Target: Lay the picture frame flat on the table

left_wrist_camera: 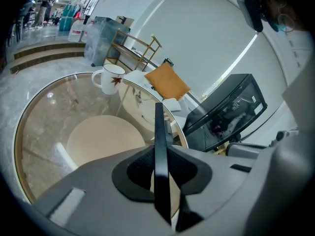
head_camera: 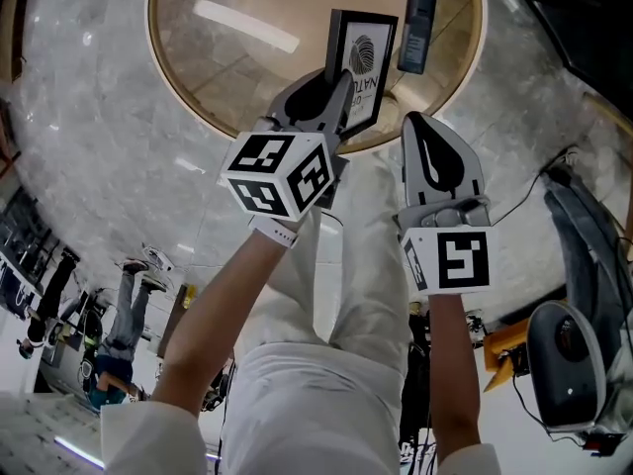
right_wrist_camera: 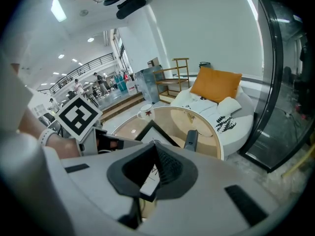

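Observation:
The picture frame (head_camera: 368,62), black with a white print, stands upright over the near edge of the round glass table (head_camera: 227,67). My left gripper (head_camera: 341,82) is shut on the frame's left edge. In the left gripper view the frame (left_wrist_camera: 159,127) shows edge-on, pinched between the pads of that gripper (left_wrist_camera: 160,149). My right gripper (head_camera: 415,119) hovers just right of the frame with nothing in it. In its own view the tips of the right gripper (right_wrist_camera: 155,145) meet, and the frame (right_wrist_camera: 147,134) shows behind them. I cannot tell whether the frame's base touches the glass.
A dark slim device (head_camera: 420,10) stands on the table right of the frame and also appears as the device (right_wrist_camera: 191,140) beyond the right jaws. A white mug (left_wrist_camera: 108,79) sits at the far rim. Behind the table is a white sofa (right_wrist_camera: 221,117) with an orange cushion (right_wrist_camera: 216,85).

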Motion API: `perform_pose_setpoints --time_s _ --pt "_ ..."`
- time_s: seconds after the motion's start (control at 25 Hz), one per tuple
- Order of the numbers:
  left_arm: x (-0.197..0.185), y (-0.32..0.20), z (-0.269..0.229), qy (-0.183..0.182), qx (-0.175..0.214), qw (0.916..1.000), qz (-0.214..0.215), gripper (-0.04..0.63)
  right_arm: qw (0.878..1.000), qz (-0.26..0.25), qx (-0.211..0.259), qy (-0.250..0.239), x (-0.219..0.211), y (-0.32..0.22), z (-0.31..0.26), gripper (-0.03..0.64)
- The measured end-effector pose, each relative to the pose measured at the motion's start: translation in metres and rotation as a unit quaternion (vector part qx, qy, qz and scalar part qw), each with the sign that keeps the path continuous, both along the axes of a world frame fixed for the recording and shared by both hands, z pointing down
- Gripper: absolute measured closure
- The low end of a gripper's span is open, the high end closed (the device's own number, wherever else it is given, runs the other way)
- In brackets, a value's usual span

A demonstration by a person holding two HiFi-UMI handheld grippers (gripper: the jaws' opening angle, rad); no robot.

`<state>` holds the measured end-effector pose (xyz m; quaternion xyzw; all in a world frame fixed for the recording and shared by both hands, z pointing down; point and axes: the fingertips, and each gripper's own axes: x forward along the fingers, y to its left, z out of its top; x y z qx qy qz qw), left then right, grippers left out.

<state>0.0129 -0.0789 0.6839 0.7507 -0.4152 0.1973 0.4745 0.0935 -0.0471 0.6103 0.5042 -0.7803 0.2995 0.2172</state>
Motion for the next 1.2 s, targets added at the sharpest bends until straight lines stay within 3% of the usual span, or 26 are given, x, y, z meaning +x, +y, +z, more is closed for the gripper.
perform_pose_setpoints --time_s 0.48,1.0,1.2 --pt "-0.018 -0.001 0.026 -0.060 0.004 0.9982 0.001 0.517 1.000 -0.008 -0.004 -0.007 -0.002 0.002 0.006 0.612" --pt "-0.047 -0.002 0.058 -0.112 0.007 0.9935 0.014 0.458 1.000 -0.013 -0.011 -0.004 -0.004 0.010 0.015 0.612" --pt "-0.063 0.002 0.082 -0.134 -0.006 0.9907 0.022 0.446 1.000 -0.013 -0.017 -0.009 -0.008 0.011 0.019 0.612"
